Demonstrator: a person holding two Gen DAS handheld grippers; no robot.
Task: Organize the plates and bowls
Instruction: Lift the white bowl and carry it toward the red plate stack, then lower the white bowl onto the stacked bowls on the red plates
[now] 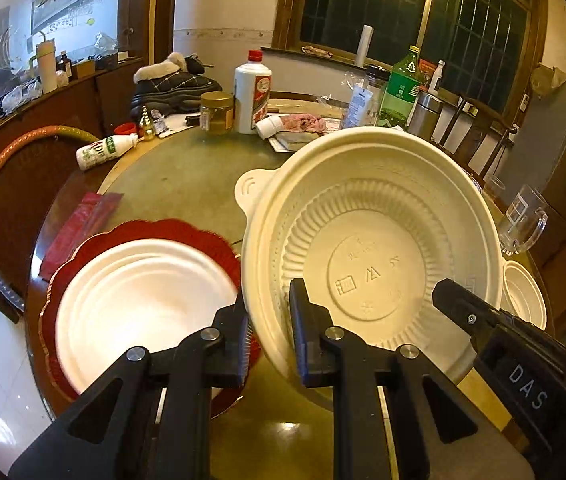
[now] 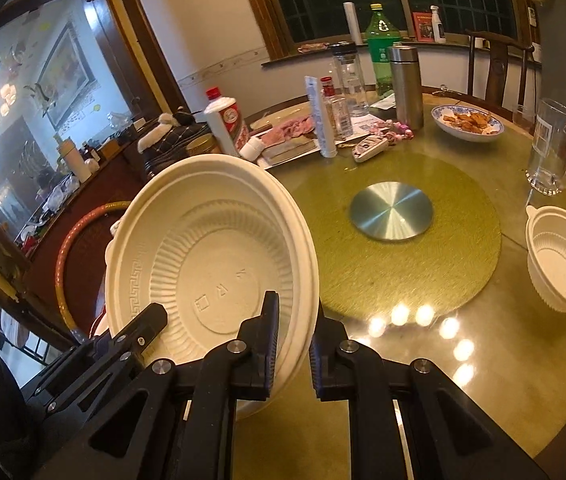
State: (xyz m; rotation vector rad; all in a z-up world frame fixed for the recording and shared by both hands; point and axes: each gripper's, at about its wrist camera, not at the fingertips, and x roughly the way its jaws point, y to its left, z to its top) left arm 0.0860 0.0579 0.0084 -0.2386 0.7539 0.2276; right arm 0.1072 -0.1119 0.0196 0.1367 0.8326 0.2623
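Note:
A large cream plastic bowl (image 1: 371, 248) (image 2: 211, 248) is held tilted above the table by both grippers. My left gripper (image 1: 269, 336) is shut on its left rim. My right gripper (image 2: 293, 350) is shut on its right rim; its finger shows in the left wrist view (image 1: 459, 308). Below left, a white bowl (image 1: 139, 304) sits stacked on a red scalloped plate (image 1: 83, 248). A smaller white bowl (image 2: 563, 260) (image 1: 523, 292) stands on the table at the right.
The round table has a green turntable (image 2: 423, 264) with a metal disc (image 2: 391, 211). Bottles, a white liquor bottle (image 1: 252, 92), a jar, a steel flask (image 2: 405, 84), a glass mug (image 2: 555, 148) and a dish of food (image 2: 467, 122) crowd the far side.

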